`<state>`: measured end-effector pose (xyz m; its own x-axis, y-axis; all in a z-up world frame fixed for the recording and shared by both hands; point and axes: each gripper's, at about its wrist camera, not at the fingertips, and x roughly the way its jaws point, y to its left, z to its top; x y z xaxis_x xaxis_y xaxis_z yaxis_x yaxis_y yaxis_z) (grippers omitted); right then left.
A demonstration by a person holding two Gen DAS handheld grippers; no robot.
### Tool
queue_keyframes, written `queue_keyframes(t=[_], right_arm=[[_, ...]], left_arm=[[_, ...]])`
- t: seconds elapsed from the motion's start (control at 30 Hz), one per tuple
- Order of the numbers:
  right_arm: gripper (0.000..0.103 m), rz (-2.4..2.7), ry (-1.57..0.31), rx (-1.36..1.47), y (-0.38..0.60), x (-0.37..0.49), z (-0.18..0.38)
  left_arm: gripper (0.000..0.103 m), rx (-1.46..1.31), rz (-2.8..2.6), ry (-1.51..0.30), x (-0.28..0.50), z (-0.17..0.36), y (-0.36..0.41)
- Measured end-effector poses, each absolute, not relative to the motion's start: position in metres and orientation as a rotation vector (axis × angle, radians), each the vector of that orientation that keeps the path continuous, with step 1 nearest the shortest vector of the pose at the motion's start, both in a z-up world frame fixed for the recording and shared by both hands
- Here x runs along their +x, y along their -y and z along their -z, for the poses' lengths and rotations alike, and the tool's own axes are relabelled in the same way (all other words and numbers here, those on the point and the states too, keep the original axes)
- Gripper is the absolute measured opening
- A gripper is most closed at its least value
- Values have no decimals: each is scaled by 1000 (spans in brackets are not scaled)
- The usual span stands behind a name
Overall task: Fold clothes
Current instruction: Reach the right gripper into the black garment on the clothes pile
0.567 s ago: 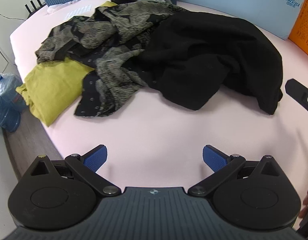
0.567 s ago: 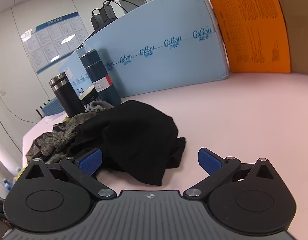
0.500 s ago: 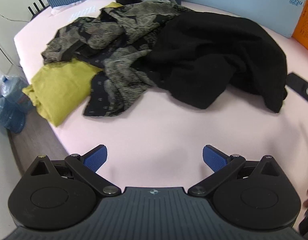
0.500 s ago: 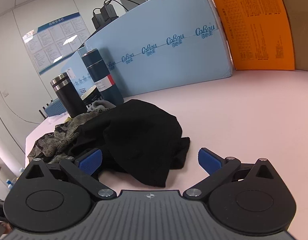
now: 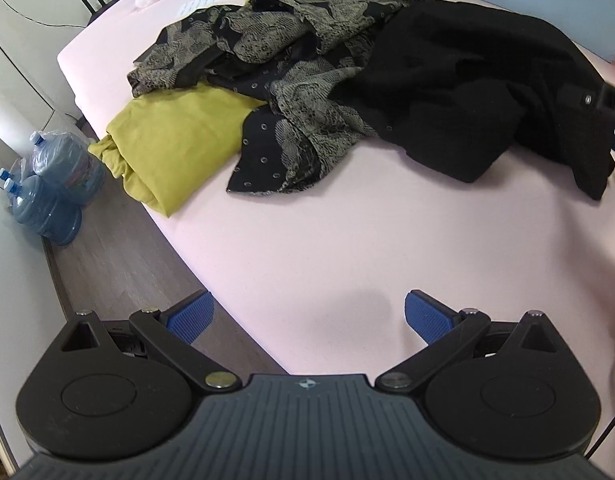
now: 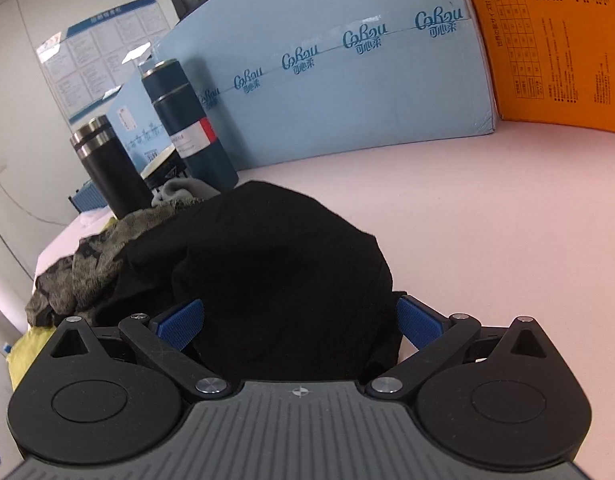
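Grippers first: the left gripper (image 5: 305,316) tilts steeply down over the near edge of the pink counter (image 5: 347,248), one finger hanging past the edge above the wooden floor (image 5: 107,240). The right gripper (image 6: 299,320) sits low and near level, pushed up against the black garment (image 6: 275,272).

Clothes lie in a heap toward the far side of the counter: the black garment on the right, a patterned grey-and-black shirt (image 5: 291,60) draped across the middle, and a yellow-green cloth (image 5: 175,136) folded at the left edge, partly under the shirt. Behind the heap stand two dark flasks (image 6: 111,164) and a light blue box (image 6: 347,80) with an orange box (image 6: 555,40) beside it (both along the back). Water bottles (image 5: 55,184) rest on the floor by the wall.

The left fingers (image 5: 189,316) stand wide apart with only bare counter between them. The right fingers (image 6: 179,324) are spread just as wide; black cloth fills the gap between them, but the pads do not press on it.
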<state>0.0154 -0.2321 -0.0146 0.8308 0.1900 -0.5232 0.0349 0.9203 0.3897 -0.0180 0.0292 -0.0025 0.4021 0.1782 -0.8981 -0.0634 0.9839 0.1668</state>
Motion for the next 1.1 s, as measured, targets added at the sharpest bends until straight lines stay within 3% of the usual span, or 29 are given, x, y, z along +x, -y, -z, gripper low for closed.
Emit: queue_keyframes(t=[0.27,0.5,0.7,0.97,1.1], right_arm=[[103,-135,-233,440,244,27,3],[103,-224,-396,640,257,84,16],[103,-228,-149,715,293,65,-22],[103,-266,-360,924,283,98,35],[103,-265,-210,875,294,79,12]], left_arm=[[103,145,-130,-1153,-16,4,-23],[103,150,-119,-1155,-14,4,-18],[103,157,-86,-1150,3,-2,2],[103,228,-76,-1143,15,-9,12],[103,182,-91,-1126,17,-18,7]])
